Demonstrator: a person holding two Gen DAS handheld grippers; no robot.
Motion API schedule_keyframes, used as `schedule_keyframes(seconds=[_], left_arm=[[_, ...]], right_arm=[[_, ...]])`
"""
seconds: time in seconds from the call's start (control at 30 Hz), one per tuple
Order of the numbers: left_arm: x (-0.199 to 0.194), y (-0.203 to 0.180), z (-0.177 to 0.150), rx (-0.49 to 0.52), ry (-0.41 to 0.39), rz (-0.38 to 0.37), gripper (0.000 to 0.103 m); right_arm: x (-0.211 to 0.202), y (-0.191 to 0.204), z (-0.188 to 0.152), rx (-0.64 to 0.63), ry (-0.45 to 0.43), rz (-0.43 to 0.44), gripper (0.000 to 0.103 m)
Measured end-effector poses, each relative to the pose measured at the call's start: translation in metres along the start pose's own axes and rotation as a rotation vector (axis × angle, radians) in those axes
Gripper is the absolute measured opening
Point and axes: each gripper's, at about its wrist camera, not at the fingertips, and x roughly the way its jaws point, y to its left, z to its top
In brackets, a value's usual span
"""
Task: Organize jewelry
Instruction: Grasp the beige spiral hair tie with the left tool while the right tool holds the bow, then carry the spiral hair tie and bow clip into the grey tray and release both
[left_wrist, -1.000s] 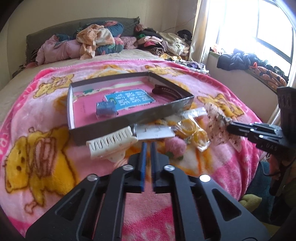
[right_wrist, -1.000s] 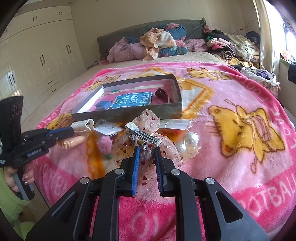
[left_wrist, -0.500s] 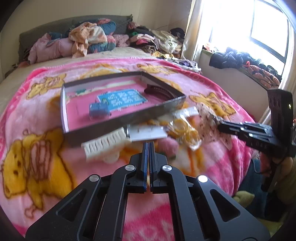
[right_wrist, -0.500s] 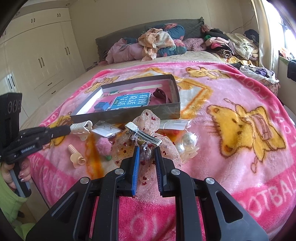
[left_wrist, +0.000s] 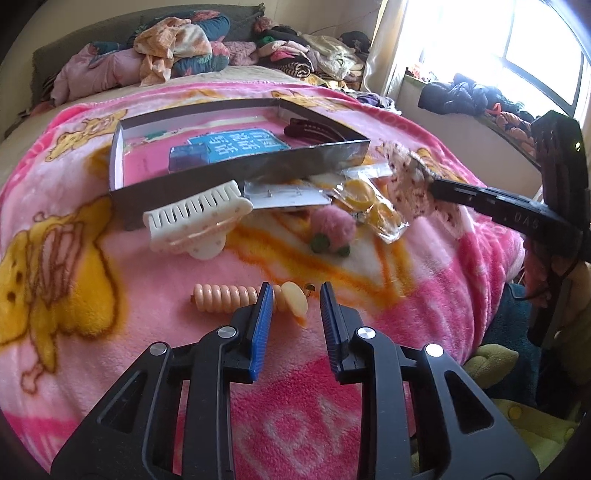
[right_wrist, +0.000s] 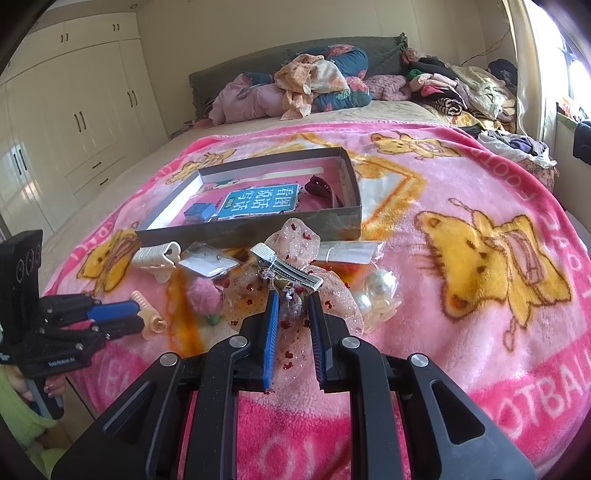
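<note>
Bow clip (right_wrist: 291, 280) pinched at its sheer fabric by right gripper (right_wrist: 291, 295), just before box (right_wrist: 258, 230) on bed; soft, light, better gripped at stiff metal clip; left gripper (left_wrist: 296, 291) spread over peach spiral tie (left_wrist: 227, 297)

Pink cartoon-bear blanket (right_wrist: 461, 192) spread over the bed (right_wrist: 236, 133). Pile of rumpled clothes (right_wrist: 317, 88) along the bed's head edge, against a dark headboard (right_wrist: 229, 74). More clothes (right_wrist: 461, 92) heaped at the far right corner. Cream wardrobe (right_wrist: 74, 103) beyond the left edge. Bright window (left_wrist: 535, 55) past the right edge, dark garments (left_wrist: 465, 96) on its sill.
</note>
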Motion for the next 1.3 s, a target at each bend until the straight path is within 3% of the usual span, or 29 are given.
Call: schedule_keyframes(seconds=[0.07, 0.13, 0.33, 0.57, 0.83, 1.3], left_arm=[[0.003, 0.0, -0.001, 0.001, 0.006, 0.011, 0.019], [0.005, -0.001, -0.001, 0.006, 0.007, 0.029, 0.006], [0.001, -0.002, 0.004, 0.016, -0.016, 0.031, 0.001], [-0.024, -0.007, 0.028, 0.035, -0.121, 0.005, 0.001], [-0.034, -0.002, 0.068, 0.047, -0.227, 0.04, 0.001], [0.007, 0.027, 0.11, -0.024, -0.251, 0.085, 0.001]], right_arm=[[0.002, 0.002, 0.005, -0.004, -0.003, 0.002, 0.016], [0.003, 0.004, 0.008, -0.008, -0.005, 0.006, 0.016], [0.008, 0.013, 0.022, -0.03, -0.016, 0.016, 0.016], [0.012, 0.014, 0.039, -0.036, -0.035, 0.017, 0.016], [0.014, 0.017, 0.059, -0.052, -0.06, 0.014, 0.016], [0.036, 0.005, 0.094, -0.041, -0.084, -0.021, 0.016]])
